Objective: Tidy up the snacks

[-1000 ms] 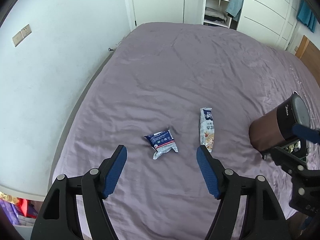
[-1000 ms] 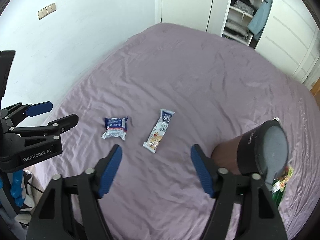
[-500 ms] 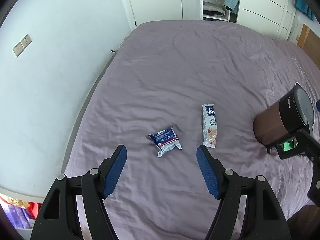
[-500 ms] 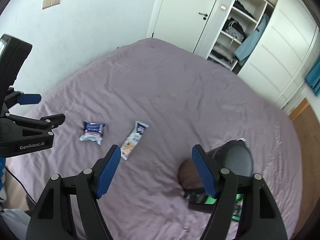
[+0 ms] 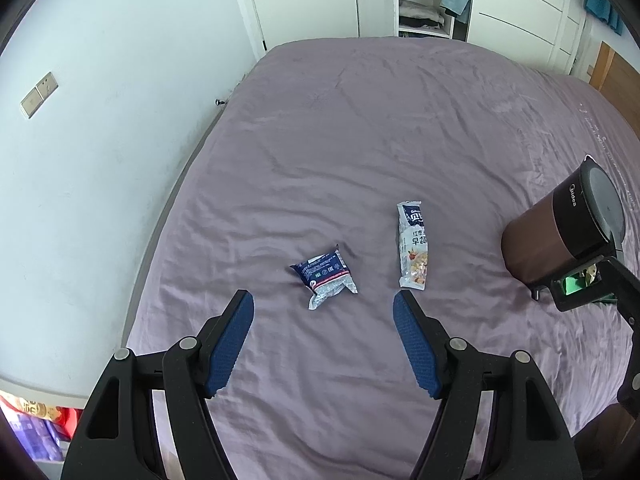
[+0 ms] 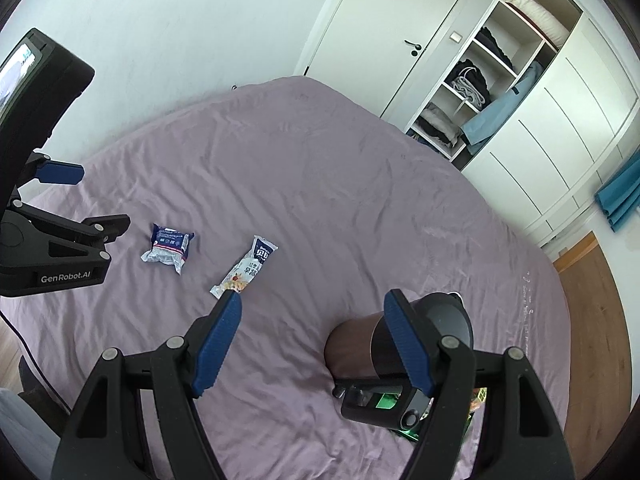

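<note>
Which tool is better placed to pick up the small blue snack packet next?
Left, probably. The left tool is open with the blue packet just ahead, centred between its fingers. The right tool points between the long packet and the brown container.

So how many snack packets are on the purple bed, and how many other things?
Snack packets: 2, a small blue-and-white crinkly packet and a long white packet with a blue top.
Brown round containers with dark lids: 1.
Total on the purple bedsheet: 3.
</note>
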`<state>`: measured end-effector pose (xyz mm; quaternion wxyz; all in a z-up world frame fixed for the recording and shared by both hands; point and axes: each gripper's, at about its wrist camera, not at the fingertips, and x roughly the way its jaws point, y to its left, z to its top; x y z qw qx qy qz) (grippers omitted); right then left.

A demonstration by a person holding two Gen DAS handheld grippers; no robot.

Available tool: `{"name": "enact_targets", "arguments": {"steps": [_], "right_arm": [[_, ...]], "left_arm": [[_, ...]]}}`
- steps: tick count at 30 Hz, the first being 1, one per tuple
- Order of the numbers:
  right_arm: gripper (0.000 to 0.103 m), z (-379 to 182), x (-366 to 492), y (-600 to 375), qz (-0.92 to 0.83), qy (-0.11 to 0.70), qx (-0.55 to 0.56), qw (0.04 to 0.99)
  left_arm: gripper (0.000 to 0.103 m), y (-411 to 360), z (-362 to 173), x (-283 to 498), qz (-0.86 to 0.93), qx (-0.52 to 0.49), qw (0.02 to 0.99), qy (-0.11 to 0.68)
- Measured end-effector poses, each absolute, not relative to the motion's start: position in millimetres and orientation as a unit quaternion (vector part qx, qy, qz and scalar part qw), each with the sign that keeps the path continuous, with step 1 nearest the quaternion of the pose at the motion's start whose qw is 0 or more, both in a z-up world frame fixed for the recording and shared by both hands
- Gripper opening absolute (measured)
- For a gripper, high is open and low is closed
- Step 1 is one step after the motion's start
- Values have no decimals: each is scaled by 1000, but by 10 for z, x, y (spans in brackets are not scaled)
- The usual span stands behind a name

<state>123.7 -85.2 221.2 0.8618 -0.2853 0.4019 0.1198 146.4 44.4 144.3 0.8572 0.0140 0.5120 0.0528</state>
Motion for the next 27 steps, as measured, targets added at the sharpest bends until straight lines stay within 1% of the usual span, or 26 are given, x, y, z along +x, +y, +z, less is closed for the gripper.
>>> {"name": "enact_targets", "arguments": {"steps": [7, 14, 18, 27], "right_arm": [[102, 2224, 1221, -889, 139, 416, -254, 862], [102, 2221, 1256, -950, 166, 439, -197, 861], [102, 2186, 1283, -1017, 186, 458, -154, 855], [102, 1913, 1400, -1248, 230, 521, -5, 822]], "left_arm": [[67, 463, 1413, 1464, 52, 11, 855, 516], [67, 482, 1333, 1467, 51, 12, 850, 524], [67, 471, 1288, 1475, 51, 17, 846, 530], [67, 446, 1153, 1471, 56, 34, 834, 547]]}}
